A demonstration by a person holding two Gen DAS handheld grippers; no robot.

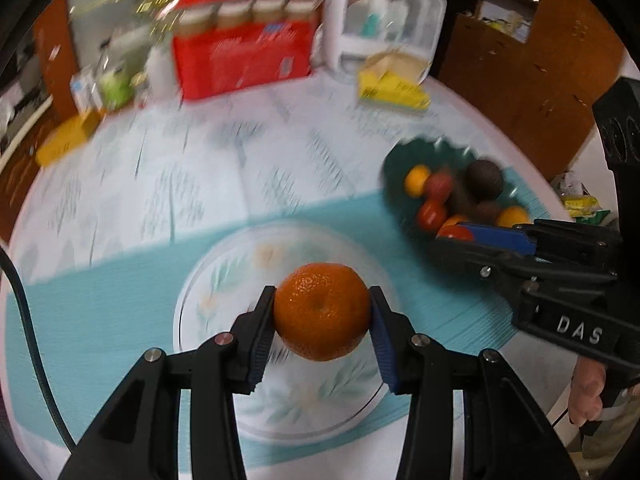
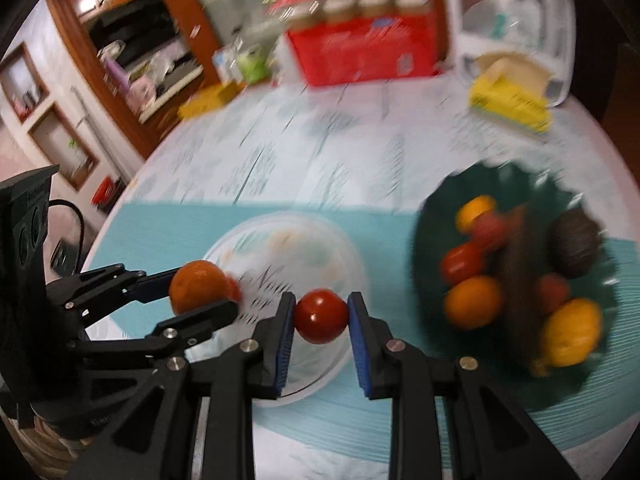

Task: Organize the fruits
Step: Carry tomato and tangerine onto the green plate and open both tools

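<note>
The left gripper (image 1: 322, 312) pinches one orange (image 1: 322, 311) between its two blue pads, both pressed against the fruit's sides, and holds it in the air above a clear glass plate (image 1: 224, 296) with a pale flower print. The right gripper (image 2: 321, 314) pinches one red tomato (image 2: 321, 315) the same way, pads tight on either side, also raised over that plate's near edge. In the right wrist view the left gripper comes in from the left with its orange just beside the tomato; the two fruits are apart.

The plate lies on a turquoise placemat (image 1: 100, 292), which lies on a round table with a white, blue-patterned cloth (image 1: 192, 168). To the right of the plate, partly on the placemat, stands one dark green bowl (image 2: 448, 204) with a wavy rim. Motion blur makes the count rough, but about seven or eight fruits lie in it: roughly three orange or yellow ones, three red ones, and one dark brown round one, with a brown blurred shape across the middle.

At the table's far side stand one red box (image 1: 240, 56) with four jars in a row behind it, one white-framed clear container (image 1: 384, 20), and a yellow packet (image 1: 394, 90). A hand (image 1: 586, 392) shows at the right edge of the left wrist view, under the right gripper's body.
</note>
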